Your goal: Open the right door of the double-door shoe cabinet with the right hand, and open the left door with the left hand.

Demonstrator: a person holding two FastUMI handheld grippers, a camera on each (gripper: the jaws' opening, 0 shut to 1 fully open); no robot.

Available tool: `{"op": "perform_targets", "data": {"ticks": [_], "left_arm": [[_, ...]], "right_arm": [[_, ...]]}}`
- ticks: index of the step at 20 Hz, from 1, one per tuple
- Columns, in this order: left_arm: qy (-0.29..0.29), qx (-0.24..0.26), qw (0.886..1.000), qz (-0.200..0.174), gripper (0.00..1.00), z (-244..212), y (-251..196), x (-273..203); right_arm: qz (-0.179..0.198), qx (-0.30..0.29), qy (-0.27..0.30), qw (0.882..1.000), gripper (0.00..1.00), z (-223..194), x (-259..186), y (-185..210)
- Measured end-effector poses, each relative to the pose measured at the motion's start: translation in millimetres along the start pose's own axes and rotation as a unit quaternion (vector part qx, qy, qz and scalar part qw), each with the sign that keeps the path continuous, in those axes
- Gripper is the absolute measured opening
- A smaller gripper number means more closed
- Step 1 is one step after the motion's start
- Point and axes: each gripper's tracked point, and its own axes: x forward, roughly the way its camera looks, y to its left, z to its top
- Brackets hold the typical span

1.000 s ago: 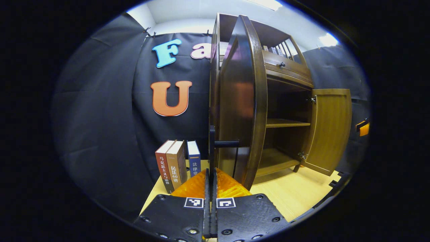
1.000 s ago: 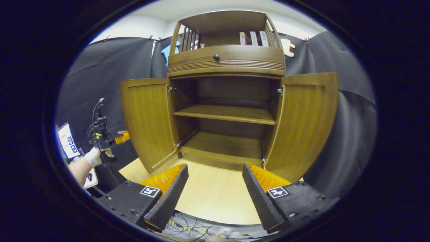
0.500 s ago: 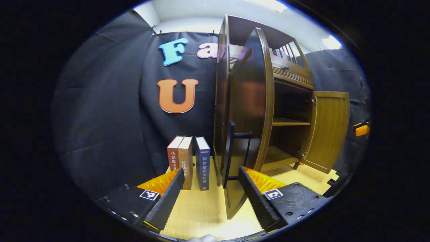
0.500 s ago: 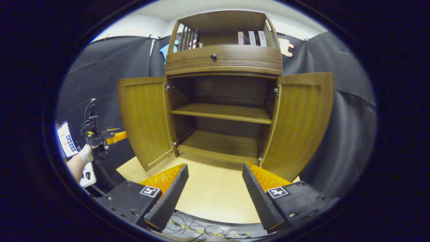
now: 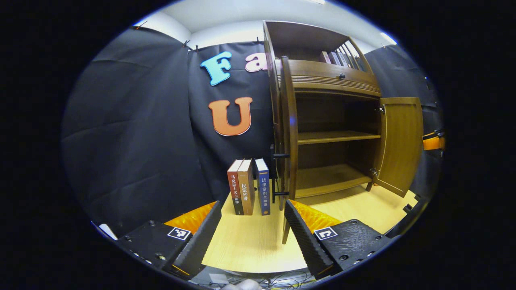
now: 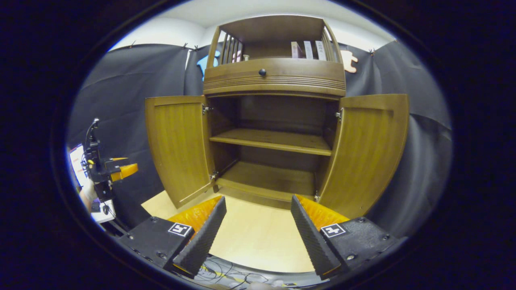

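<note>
The wooden shoe cabinet (image 6: 274,76) stands with both doors swung wide. In the right gripper view its left door (image 6: 177,145) and right door (image 6: 367,153) flank two bare shelves. My right gripper (image 6: 258,213) is open in front of the cabinet and holds nothing. In the left gripper view the left door (image 5: 288,137) is edge-on, its black handle (image 5: 278,173) just beyond my open left gripper (image 5: 253,217), which touches nothing. The right door (image 5: 399,141) hangs open farther off. The left gripper (image 6: 117,171), held by a hand, is off to the left of the left door.
Three books (image 5: 246,185) stand upright on the light wooden floor (image 5: 250,241) beside the cabinet's left side. More books (image 6: 306,49) sit on the cabinet's top shelf above a drawer with a dark knob (image 6: 262,72). Cables (image 6: 225,276) lie at the near edge.
My left gripper, shut at the left door's handle a second ago, has opened, let go and drawn back. The left door now stands edge-on to it. My right gripper barely moved.
</note>
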Motion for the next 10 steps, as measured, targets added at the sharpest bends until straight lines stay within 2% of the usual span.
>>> {"op": "perform_targets", "data": {"ticks": [3, 4, 5, 6, 7, 10], "left_arm": [[-0.016, 0.011, 1.000, -0.002, 0.95, 31.7, -26.4, -15.7], [-0.026, 0.011, 1.000, -0.006, 1.00, 45.1, -38.9, -19.3], [-0.035, 0.013, 0.999, -0.011, 1.00, 56.5, -50.0, -21.8], [-0.039, 0.013, 0.999, -0.010, 0.96, 66.7, -60.3, -23.4], [-0.036, 0.007, 0.999, -0.004, 0.96, 73.7, -69.3, -23.6], [-0.055, -0.019, 0.998, -0.017, 1.00, 96.4, -110.6, -24.7]], "right_arm": [[-0.002, 0.007, -0.009, 1.000, 1.00, 4.3, -0.9, -0.3], [-0.005, 0.011, -0.013, 1.000, 1.00, 6.4, -1.5, -1.4], [-0.006, 0.015, -0.017, 1.000, 1.00, 8.0, -2.7, -2.6], [-0.008, 0.020, -0.023, 1.000, 1.00, 11.5, -4.1, -3.4], [-0.012, 0.025, -0.028, 0.999, 1.00, 14.4, -5.6, -5.8], [-0.029, 0.039, -0.049, 0.998, 1.00, 25.3, -13.2, -18.2]]}}
